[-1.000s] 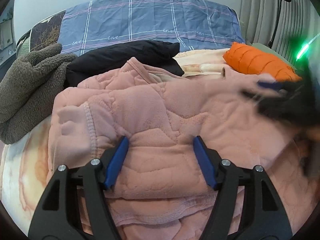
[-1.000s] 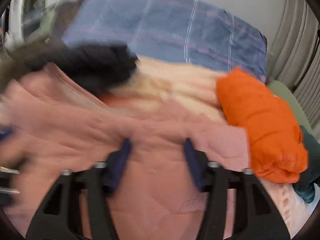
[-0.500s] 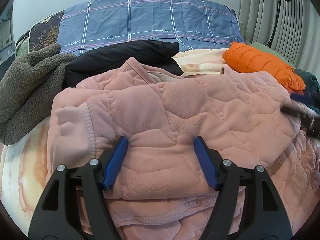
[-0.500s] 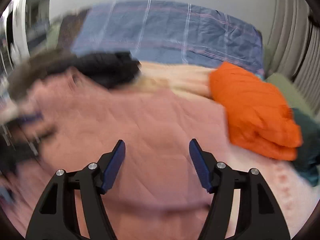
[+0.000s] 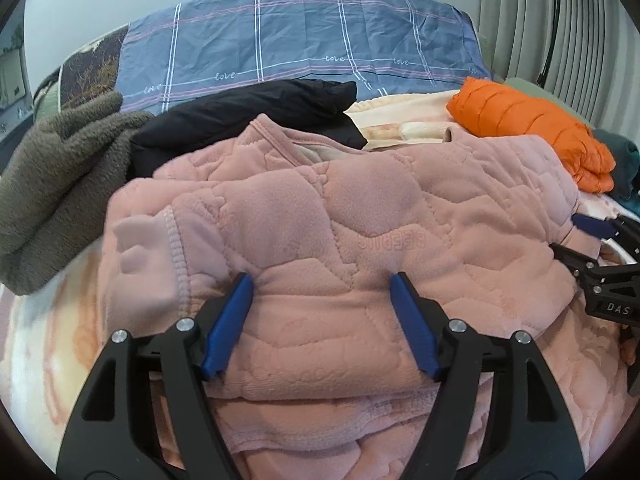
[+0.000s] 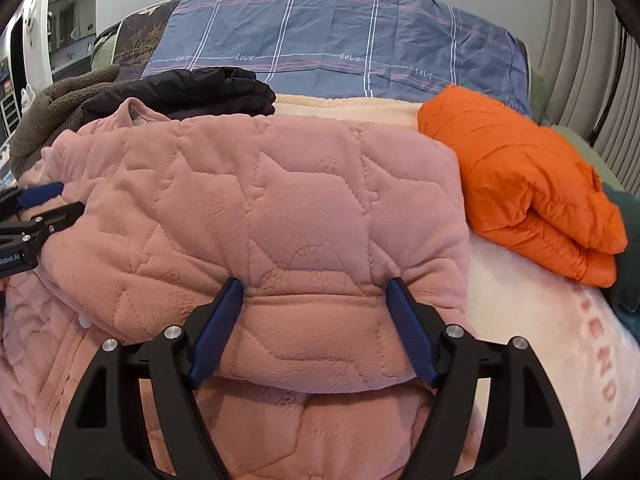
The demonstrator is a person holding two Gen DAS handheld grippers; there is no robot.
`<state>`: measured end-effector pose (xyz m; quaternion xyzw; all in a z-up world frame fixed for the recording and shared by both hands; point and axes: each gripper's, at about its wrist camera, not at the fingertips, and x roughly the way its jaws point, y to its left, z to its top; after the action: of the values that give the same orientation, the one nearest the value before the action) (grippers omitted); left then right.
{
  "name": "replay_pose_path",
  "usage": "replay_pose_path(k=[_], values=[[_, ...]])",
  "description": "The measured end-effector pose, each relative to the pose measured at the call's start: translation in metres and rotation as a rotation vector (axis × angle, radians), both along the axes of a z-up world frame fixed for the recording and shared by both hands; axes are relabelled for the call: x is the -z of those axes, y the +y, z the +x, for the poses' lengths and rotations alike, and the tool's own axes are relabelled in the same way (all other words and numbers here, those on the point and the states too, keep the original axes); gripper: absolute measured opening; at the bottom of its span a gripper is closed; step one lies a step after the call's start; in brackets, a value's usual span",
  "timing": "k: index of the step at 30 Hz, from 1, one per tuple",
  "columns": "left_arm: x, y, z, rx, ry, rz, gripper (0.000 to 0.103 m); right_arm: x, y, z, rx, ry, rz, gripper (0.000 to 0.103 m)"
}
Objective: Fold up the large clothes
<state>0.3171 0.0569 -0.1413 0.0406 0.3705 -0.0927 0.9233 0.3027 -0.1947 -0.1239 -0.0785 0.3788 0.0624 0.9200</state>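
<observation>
A pink quilted fleece jacket (image 5: pixel 332 216) lies partly folded on the bed and fills both views (image 6: pixel 256 200). My left gripper (image 5: pixel 322 286) is open, its blue fingers pressed against the near edge of the folded top layer. My right gripper (image 6: pixel 314 286) is open too, its fingers astride the near edge of the fold on the jacket's right side. The right gripper also shows at the right edge of the left wrist view (image 5: pixel 600 248). The left gripper shows at the left edge of the right wrist view (image 6: pixel 36 212).
An orange puffer jacket (image 6: pixel 520 184) lies folded at the right, with a dark teal garment (image 6: pixel 624 248) beside it. A black garment (image 5: pixel 248 120) and a brown fleece (image 5: pixel 52 176) lie at the back left. A blue plaid pillow (image 5: pixel 296 36) stands behind. A pale blanket (image 6: pixel 532 320) covers the bed.
The right gripper has swept from over the jacket to its right side and settled at the fold's near edge. The left gripper has stayed in place, open.
</observation>
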Motion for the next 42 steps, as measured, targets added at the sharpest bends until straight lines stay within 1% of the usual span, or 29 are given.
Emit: replay_pose_path(k=[2, 3, 4, 5, 6, 7, 8, 9, 10, 12, 14, 15, 18, 23, 25, 29, 32, 34, 37, 38, 40, 42], values=[[-0.015, 0.005, -0.021, 0.003, 0.003, 0.019, 0.073, -0.014, -0.002, -0.02, 0.012, 0.003, -0.018, 0.076], [-0.024, 0.011, -0.037, 0.021, -0.01, 0.019, 0.073, -0.02, -0.006, -0.032, 0.016, 0.001, -0.014, 0.077], [-0.029, 0.016, -0.05, 0.035, -0.022, 0.023, 0.08, -0.026, -0.015, -0.05, 0.003, -0.007, 0.002, 0.077], [-0.035, 0.024, -0.067, 0.042, -0.039, 0.034, 0.083, -0.027, -0.023, -0.066, -0.006, -0.01, 0.009, 0.077], [-0.04, 0.036, -0.09, 0.034, -0.063, 0.044, 0.083, -0.027, -0.03, -0.076, -0.003, -0.01, 0.011, 0.077], [-0.04, 0.047, -0.105, 0.02, -0.07, 0.042, 0.084, -0.024, -0.046, -0.094, 0.026, -0.006, 0.017, 0.077], [-0.039, 0.062, -0.125, -0.005, -0.062, 0.021, 0.085, -0.021, -0.056, -0.104, 0.05, -0.001, 0.031, 0.077], [-0.035, 0.075, -0.14, -0.022, -0.039, -0.015, 0.085, -0.018, -0.07, -0.117, 0.079, 0.009, 0.061, 0.077], [-0.031, 0.087, -0.153, -0.032, -0.011, -0.055, 0.085, -0.013, -0.087, -0.133, 0.109, 0.028, 0.115, 0.077], [-0.015, 0.109, -0.183, -0.052, 0.065, -0.136, 0.085, -0.006, -0.104, -0.156, 0.13, 0.062, 0.188, 0.077], [-0.002, 0.123, -0.208, -0.071, 0.118, -0.163, 0.086, 0.005, -0.118, -0.176, 0.132, 0.109, 0.253, 0.077], [0.003, 0.126, -0.22, -0.085, 0.129, -0.162, 0.086, 0.01, -0.121, -0.185, 0.13, 0.132, 0.279, 0.077], [0.012, 0.131, -0.243, -0.083, 0.148, -0.156, 0.088, 0.018, -0.129, -0.209, 0.119, 0.148, 0.339, 0.077], [0.017, 0.126, -0.267, -0.03, 0.166, -0.142, 0.089, 0.019, -0.13, -0.239, 0.105, 0.146, 0.371, 0.077], [0.017, 0.127, -0.273, -0.021, 0.172, -0.154, 0.089, 0.019, -0.132, -0.248, 0.098, 0.144, 0.379, 0.077], [0.019, 0.136, -0.287, -0.018, 0.185, -0.213, 0.089, 0.021, -0.135, -0.268, 0.087, 0.144, 0.422, 0.077], [0.019, 0.135, -0.299, -0.001, 0.185, -0.223, 0.089, 0.02, -0.134, -0.28, 0.071, 0.149, 0.454, 0.077], [0.018, 0.134, -0.309, 0.023, 0.189, -0.255, 0.087, 0.019, -0.133, -0.287, 0.052, 0.162, 0.483, 0.077], [0.019, 0.132, -0.33, 0.072, 0.199, -0.344, 0.087, 0.019, -0.129, -0.3, 0.01, 0.197, 0.572, 0.077], [0.019, 0.129, -0.335, 0.084, 0.198, -0.356, 0.087, 0.019, -0.128, -0.306, -0.004, 0.206, 0.608, 0.079], [0.019, 0.126, -0.345, 0.109, 0.193, -0.385, 0.087, 0.02, -0.125, -0.309, -0.007, 0.208, 0.619, 0.079], [0.021, 0.127, -0.343, 0.114, 0.194, -0.409, 0.087, 0.022, -0.125, -0.303, -0.006, 0.224, 0.635, 0.079]])
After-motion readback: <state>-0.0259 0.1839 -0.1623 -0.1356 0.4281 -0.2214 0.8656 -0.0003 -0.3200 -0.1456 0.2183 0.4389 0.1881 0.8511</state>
